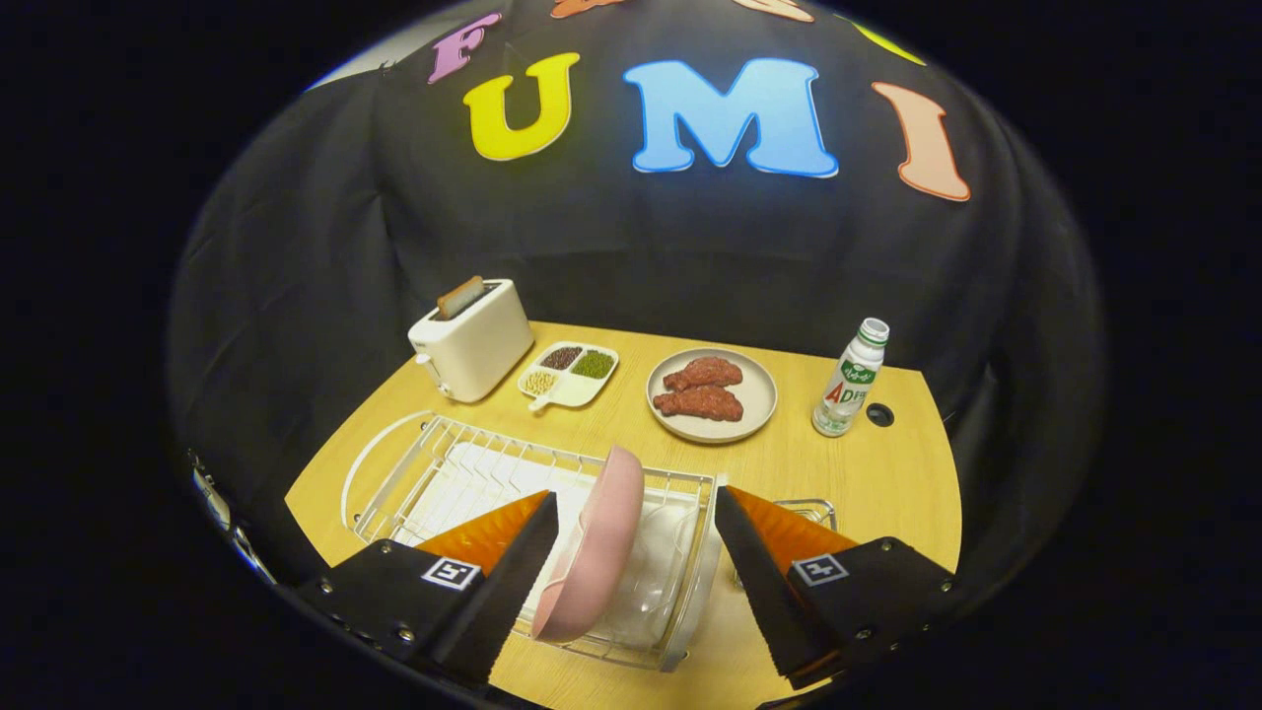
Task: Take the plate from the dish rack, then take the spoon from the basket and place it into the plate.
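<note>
While the claw [631, 552] gapes wide, gripping nothing, one pink plate [592, 552] stands in one dish rack [434, 473].

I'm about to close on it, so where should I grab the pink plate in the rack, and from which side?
Grip the pink plate by its upper rim, coming down from above. It stands on edge in the dish rack, rim up between the open gripper jaws, so one can go on each face.

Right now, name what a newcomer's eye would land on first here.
The pink plate standing on edge in the white wire dish rack, between the open gripper fingers. Beyond the rack, a beige plate of red meat sits mid-table, with a white toaster holding toast to its left.
</note>
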`<state>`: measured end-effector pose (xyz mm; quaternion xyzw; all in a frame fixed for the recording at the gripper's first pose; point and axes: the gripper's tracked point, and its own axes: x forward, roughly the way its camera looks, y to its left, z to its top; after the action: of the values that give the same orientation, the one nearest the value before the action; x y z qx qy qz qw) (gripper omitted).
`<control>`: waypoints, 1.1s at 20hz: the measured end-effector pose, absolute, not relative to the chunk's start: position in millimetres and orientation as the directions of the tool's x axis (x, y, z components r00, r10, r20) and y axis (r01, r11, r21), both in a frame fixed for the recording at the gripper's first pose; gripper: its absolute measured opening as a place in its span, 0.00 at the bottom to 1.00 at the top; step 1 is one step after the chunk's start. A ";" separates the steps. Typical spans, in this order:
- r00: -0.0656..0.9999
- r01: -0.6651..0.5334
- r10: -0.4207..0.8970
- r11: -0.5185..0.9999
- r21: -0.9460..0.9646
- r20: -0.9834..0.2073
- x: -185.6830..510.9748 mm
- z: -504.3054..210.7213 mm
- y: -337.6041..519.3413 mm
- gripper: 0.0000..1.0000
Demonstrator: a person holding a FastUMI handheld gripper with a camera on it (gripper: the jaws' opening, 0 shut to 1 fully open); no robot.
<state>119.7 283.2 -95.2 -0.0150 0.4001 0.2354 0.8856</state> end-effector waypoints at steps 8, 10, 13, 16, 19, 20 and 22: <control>0.307 -0.370 0.392 0.889 0.271 -0.867 107.4 -147.7 308.5 0.86; 0.250 -0.355 0.376 0.893 0.277 -0.892 100.7 -162.5 314.4 0.86; 0.198 -0.329 0.337 0.907 0.262 -0.920 94.9 -176.6 316.4 0.74; 0.141 -0.297 0.259 0.932 0.209 -0.956 85.7 -182.1 306.8 0.42; 0.123 -0.293 0.184 0.946 0.142 -0.975 83.5 -183.5 296.0 0.36; 0.116 -0.277 0.184 0.950 0.146 -0.976 82.7 -178.3 297.8 0.34; 0.100 -0.297 0.169 0.946 0.133 -0.980 83.4 -178.5 295.0 0.31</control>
<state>83.4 295.0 -178.5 -0.0489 0.6519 0.1574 0.7402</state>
